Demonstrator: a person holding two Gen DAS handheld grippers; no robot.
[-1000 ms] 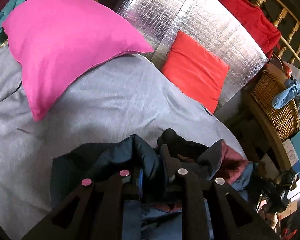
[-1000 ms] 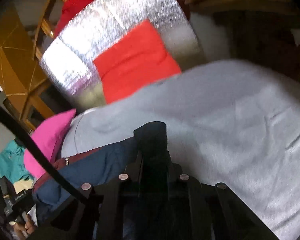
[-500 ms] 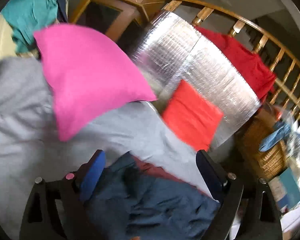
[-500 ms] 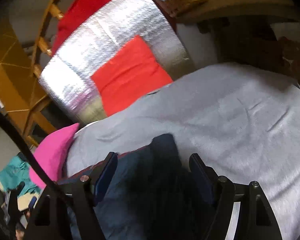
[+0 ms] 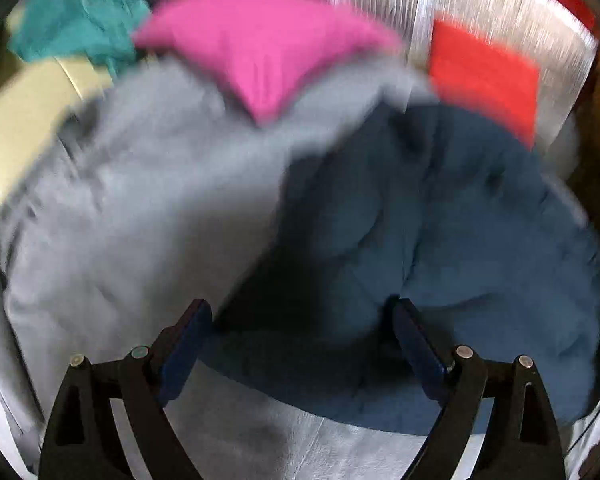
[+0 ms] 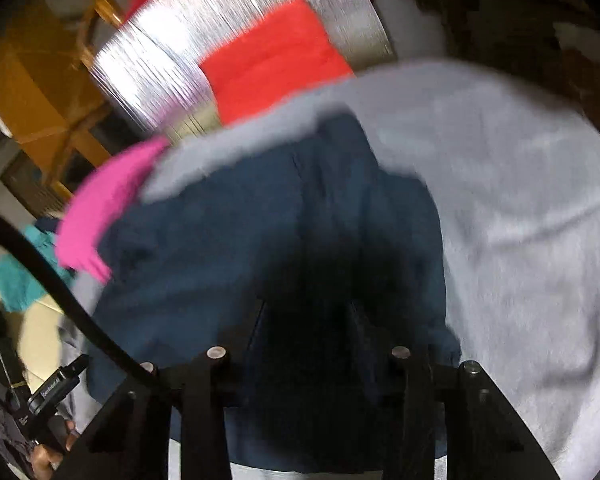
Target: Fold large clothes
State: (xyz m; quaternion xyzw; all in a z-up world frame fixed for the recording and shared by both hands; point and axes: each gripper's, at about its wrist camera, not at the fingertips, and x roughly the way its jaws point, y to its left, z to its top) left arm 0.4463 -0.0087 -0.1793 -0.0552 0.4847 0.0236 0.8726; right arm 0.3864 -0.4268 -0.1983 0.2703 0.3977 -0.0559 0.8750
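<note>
We see the navy garment (image 5: 460,232) spread in a rumpled heap on the grey cover (image 5: 140,200) of the bed, its near edge lying between the fingers of the left tongs (image 5: 300,320). Those fingers stand wide apart, blue pads facing inward, with nothing clamped between them. In the right view the same garment (image 6: 240,220) fills the middle, and the right tongs (image 6: 306,312) are over its dark near fold; their fingers look drawn in with cloth between them, but blur and shadow hide the tips, so we cannot tell whether they grip it. Both views are smeared by motion. Beyond the garment a pink cushion (image 5: 268,44) rests on the cover, and a red cushion (image 5: 484,76) leans against a silver foil sheet (image 5: 500,8) at the head of the bed. Teal cloth (image 5: 76,20) lies past the pink cushion, on the left edge. In the right view a black cable (image 6: 60,280) curves across the lower left, near the other handheld unit (image 6: 48,396).
</note>
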